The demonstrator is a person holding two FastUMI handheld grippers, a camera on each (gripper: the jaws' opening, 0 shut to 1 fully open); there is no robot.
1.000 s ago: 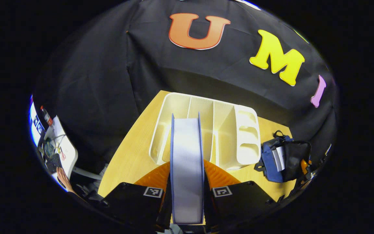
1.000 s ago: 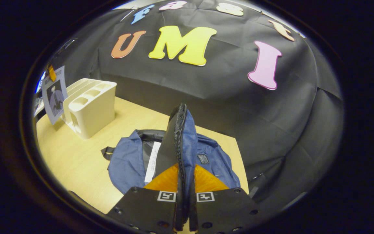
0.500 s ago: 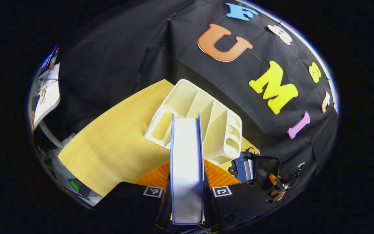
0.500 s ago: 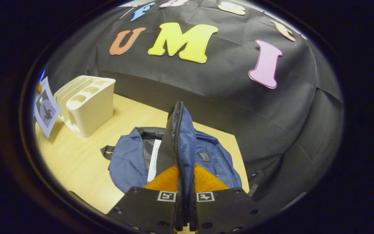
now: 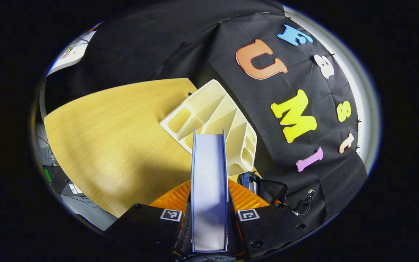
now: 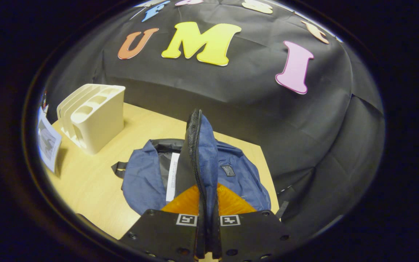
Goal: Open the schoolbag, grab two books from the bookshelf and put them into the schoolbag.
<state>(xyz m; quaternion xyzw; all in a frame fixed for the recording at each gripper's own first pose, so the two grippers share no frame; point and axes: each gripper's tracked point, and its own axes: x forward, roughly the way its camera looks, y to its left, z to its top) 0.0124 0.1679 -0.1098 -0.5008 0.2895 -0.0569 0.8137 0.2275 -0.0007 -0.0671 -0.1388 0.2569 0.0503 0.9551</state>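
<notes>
My left gripper [image 5: 209,214] is shut on a book [image 5: 209,174] with a pale blue cover, seen edge-on, held in the air above the table. Beyond it stands the cream bookshelf [image 5: 213,120], its slots empty. The blue schoolbag [image 6: 147,174] lies on the table, its mouth open and a white page edge [image 6: 173,176] showing in its dark lining. My right gripper [image 6: 206,222] is shut on the bag's zipper flap [image 6: 196,145] and holds it up. In the left gripper view the schoolbag [image 5: 264,187] is at the lower right. The book [image 6: 47,142] appears at the far left of the right gripper view.
The wooden table [image 5: 115,131] spreads left of the bookshelf [image 6: 93,116]. The black cloth wall closes the back and right. Floor equipment [image 5: 58,180] lies below the table's left edge. A bag strap [image 6: 116,168] lies on the wood left of the bag.
My left gripper has swung and tilted with the book, so the bookshelf and bag have rotated in its view. In the right gripper view the book has drifted lower at the left. The flap stays held.
</notes>
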